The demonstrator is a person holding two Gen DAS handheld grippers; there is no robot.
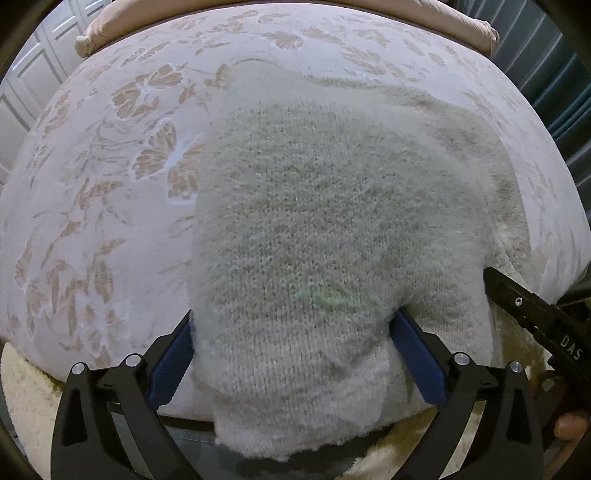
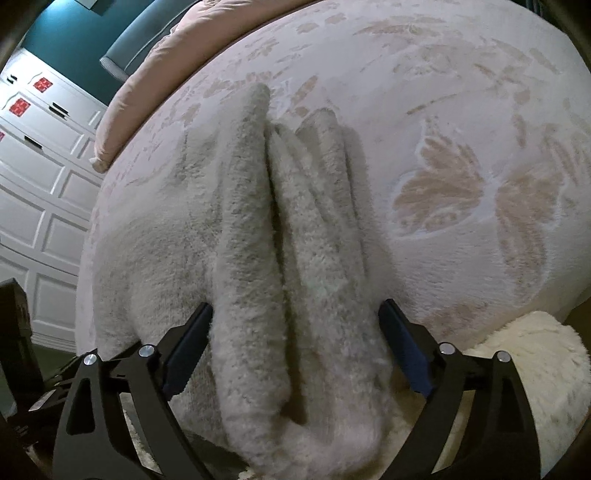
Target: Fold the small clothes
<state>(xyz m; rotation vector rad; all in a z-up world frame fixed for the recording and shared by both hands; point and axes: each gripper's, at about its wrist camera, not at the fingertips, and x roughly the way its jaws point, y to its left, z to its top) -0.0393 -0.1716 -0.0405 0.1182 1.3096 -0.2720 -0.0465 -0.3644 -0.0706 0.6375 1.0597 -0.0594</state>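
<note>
A fuzzy pale grey knitted sweater (image 1: 332, 192) lies folded on a white bed cover with beige leaf patterns (image 1: 110, 221); its near end hangs over the bed's front edge. My left gripper (image 1: 295, 315) stands wide open and points down, with the sweater's near end between its blue pads, which do not squeeze it. In the right wrist view the sweater (image 2: 251, 236) shows long lengthwise folds. My right gripper (image 2: 295, 306) is open too and straddles those folds. One black finger (image 1: 535, 314) of the right gripper shows at the sweater's right edge.
A pink pillow (image 1: 110, 26) lies along the bed's far edge. A cream fluffy rug (image 2: 535, 362) sits on the floor below the bed's front edge. White panelled cupboards (image 2: 44, 184) and a teal wall stand at the left. A person's fingertip (image 1: 570, 424) shows at lower right.
</note>
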